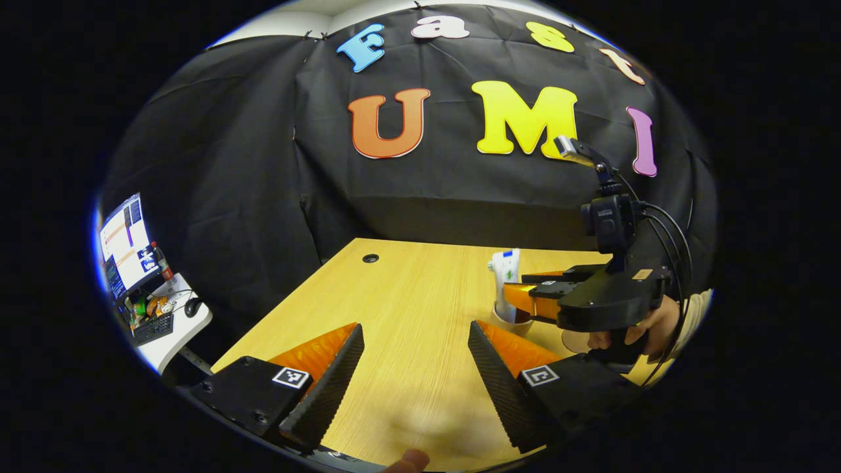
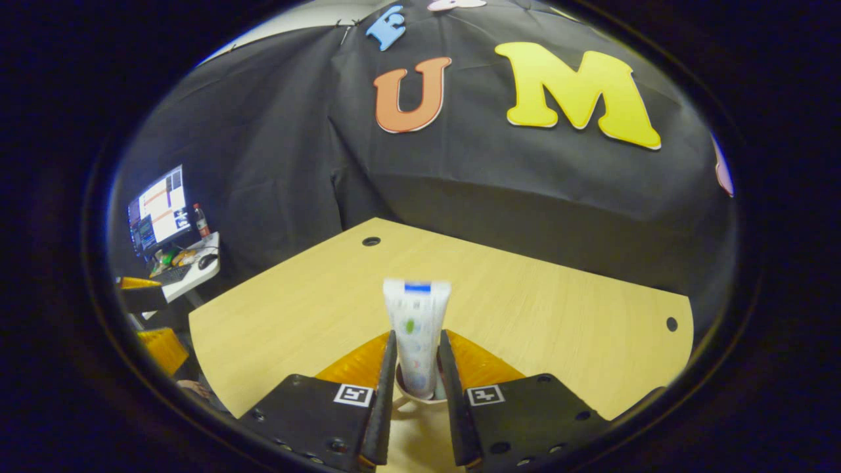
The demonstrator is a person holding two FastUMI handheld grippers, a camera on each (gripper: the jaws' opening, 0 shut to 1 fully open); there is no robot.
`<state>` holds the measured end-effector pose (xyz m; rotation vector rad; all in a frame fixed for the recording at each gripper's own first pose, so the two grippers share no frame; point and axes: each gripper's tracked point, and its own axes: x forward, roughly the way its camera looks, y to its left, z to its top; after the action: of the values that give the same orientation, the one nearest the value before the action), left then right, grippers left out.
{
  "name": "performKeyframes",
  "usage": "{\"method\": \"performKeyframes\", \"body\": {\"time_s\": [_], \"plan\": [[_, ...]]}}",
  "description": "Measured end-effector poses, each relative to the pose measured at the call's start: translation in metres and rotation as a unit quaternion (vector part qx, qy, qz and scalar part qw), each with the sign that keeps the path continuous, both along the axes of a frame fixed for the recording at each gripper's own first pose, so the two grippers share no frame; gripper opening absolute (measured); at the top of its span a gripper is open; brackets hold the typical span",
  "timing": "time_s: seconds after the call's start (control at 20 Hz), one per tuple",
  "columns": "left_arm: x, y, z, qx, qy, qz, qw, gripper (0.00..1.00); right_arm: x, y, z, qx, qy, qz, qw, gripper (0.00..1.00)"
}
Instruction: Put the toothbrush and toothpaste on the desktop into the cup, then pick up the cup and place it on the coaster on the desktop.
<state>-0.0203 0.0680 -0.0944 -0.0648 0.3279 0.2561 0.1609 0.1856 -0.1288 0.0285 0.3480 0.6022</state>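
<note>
desk (image 2: pixel 315 309): pale wood grain, smooth — a soft matt sheen under my claws
toothpaste (image 2: pixel 416 328): white plastic tube, slightly glossy
cup (image 2: pixel 414 398): smooth white rim, looks glazed — I can't tell the material
my left gripper (image 1: pixel 415 374): inner finger faces ribbed, rough
wall cloth (image 1: pixel 263 164): black fabric, matt, creased

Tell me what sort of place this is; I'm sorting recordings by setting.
Probably a recording booth in an office or lab: black cloth wall behind a bare wooden desk, and a side table with a lit monitor, keyboard and mouse.
</note>
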Motion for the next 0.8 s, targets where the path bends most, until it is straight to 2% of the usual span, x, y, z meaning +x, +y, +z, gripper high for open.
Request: {"method": "performKeyframes", "body": {"time_s": [0.05,0.2,0.45,0.65,0.7,0.8], "plan": [[0.004,-0.004,-0.002,0.000,0.002,-0.003,1.000,1.00,-0.004,-0.004,0.005,0.000,-0.004,0.001,1.000,0.37],[0.019,-0.022,-0.010,-0.023,0.014,-0.030,0.999,1.00,-0.023,-0.021,0.027,0.004,-0.016,0.005,1.000,0.49],[0.052,-0.049,-0.027,-0.068,0.033,-0.072,0.995,1.00,-0.053,-0.076,0.081,0.015,-0.057,-0.025,0.998,0.61],[0.075,-0.074,-0.052,-0.086,0.081,-0.119,0.986,1.00,-0.087,-0.128,0.111,0.028,-0.071,-0.063,0.995,0.80],[0.077,-0.075,-0.059,-0.082,0.096,-0.120,0.985,1.00,-0.099,-0.136,0.114,0.031,-0.070,-0.065,0.995,0.88],[0.085,-0.076,-0.072,-0.079,0.124,-0.115,0.982,1.00,-0.119,-0.159,0.120,0.031,-0.075,-0.085,0.993,0.98]]}}
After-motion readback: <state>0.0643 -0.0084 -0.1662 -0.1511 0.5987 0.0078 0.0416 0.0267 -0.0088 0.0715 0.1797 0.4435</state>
